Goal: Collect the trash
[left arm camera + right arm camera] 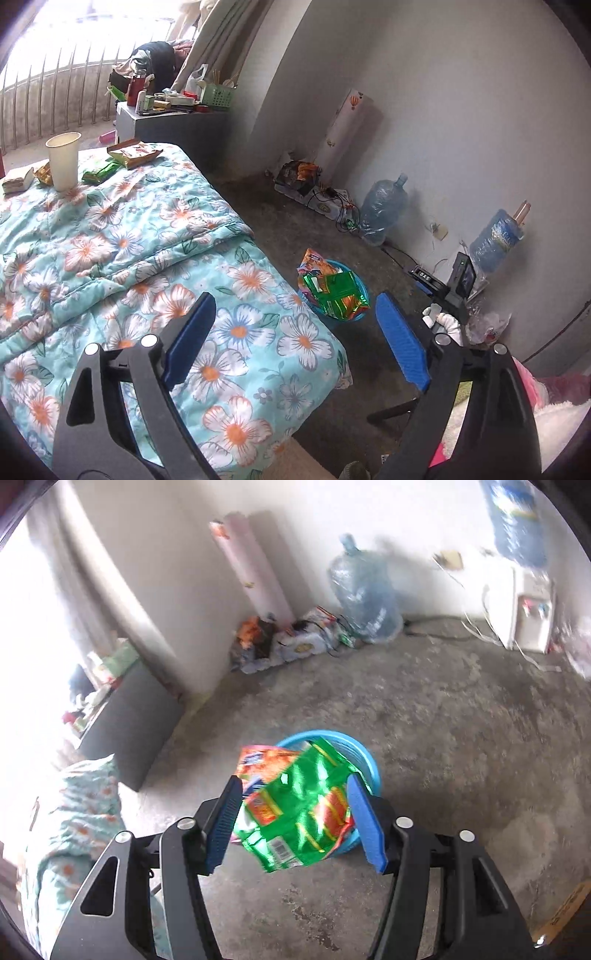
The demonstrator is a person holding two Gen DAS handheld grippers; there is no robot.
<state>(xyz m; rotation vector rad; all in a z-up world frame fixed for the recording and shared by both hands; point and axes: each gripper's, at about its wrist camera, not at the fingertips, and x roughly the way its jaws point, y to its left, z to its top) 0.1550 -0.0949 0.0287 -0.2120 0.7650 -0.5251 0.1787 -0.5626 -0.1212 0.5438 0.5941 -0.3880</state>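
Note:
A blue bin (351,320) stands on the floor beside the bed, with a green wrapper (334,293) and an orange wrapper (312,260) sticking out of it. My left gripper (295,332) is open and empty above the bed's corner. In the right wrist view my right gripper (293,812) is open right above the bin (364,762); the green wrapper (306,812) lies between the fingers, loose, over the orange wrapper (258,762). On the bed's far end stand a paper cup (63,159), a green wrapper (101,172), a brown packet (135,152) and more trash (43,173).
The bed has a floral quilt (155,266). A grey cabinet (173,129) with clutter stands beyond it. Along the wall are a rolled mat (345,125), bags (299,173), a water jug (384,210) and a dispenser (528,609). The floor is bare concrete (443,720).

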